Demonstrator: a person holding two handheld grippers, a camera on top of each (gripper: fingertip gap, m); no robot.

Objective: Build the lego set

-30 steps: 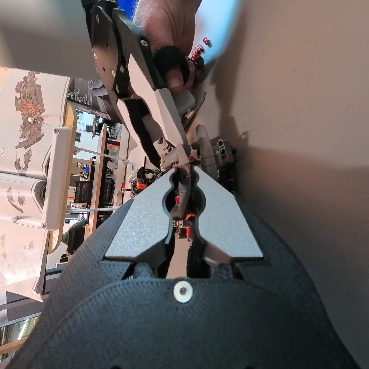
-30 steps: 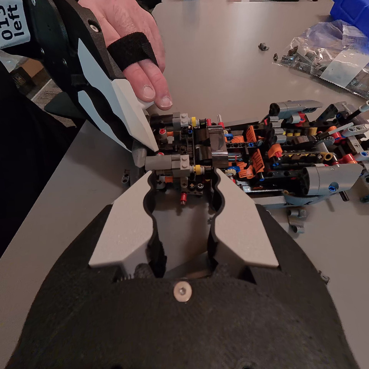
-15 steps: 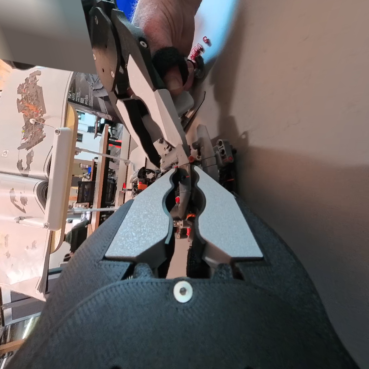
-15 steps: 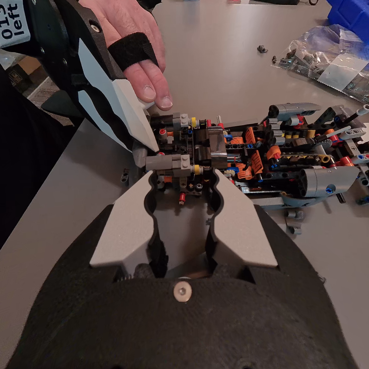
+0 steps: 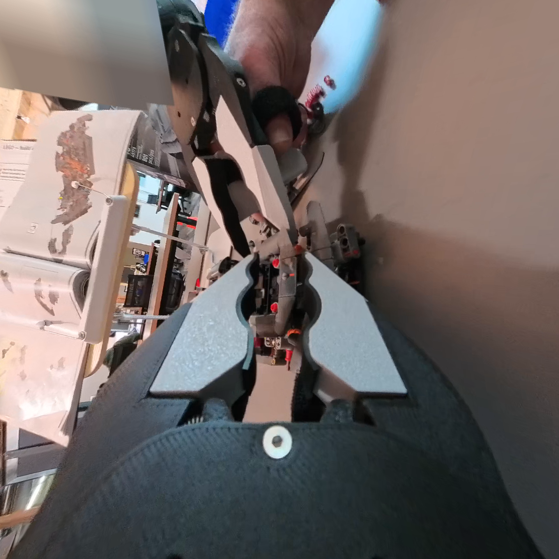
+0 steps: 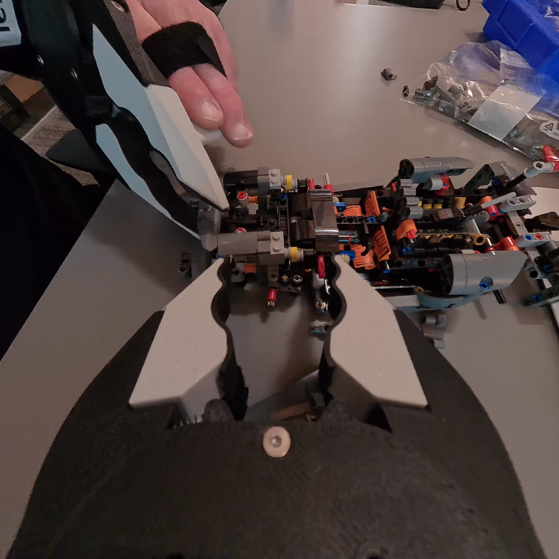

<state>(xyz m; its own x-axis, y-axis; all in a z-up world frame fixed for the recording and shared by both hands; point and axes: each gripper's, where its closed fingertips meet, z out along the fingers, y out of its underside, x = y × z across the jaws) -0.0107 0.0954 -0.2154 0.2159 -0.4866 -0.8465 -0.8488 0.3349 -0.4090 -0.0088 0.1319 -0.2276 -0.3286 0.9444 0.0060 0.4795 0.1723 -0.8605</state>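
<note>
**Operator:** What is the state of each tool?

**Technician:** The left tool (image 5: pixel 278 258) has its fingers apart. They straddle the end of the brick-built model (image 6: pixel 393 223), one finger above and one below, with grey and black parts between them. A dark gap shows beside one pad, so I judge that nothing is clamped. The right tool (image 6: pixel 276 260) is wide apart. Its fingertips flank the near side of the model below the grey cylinder block (image 6: pixel 242 243). A red pin (image 6: pixel 320 266) stands just inside one fingertip. Neither pad visibly presses on a part.

**Operator:** Where does the model lie?

**Technician:** Flat on the bench (image 6: pixel 302 90), with one end close to the bench edge where the left tool meets it. The rest of the model runs away from that edge. A clear bag of parts (image 6: pixel 484 99) and a blue bin (image 6: pixel 529 24) are well apart from it, farther back. Small loose pieces (image 6: pixel 435 320) lie just beside its near side.

**Operator:** What does good handling call for here?

**Technician:** In my judgement:
- The model is push-fit. Load it squarely through solid beams, not through protruding pins or axles.
- Keep the right fingertips off the red pin. A side load could lever it out.
- Steady the end with both left pads on flat faces before applying any force from the side.
- Keep the tools clear of each other. They work very near one another at this corner.
</note>
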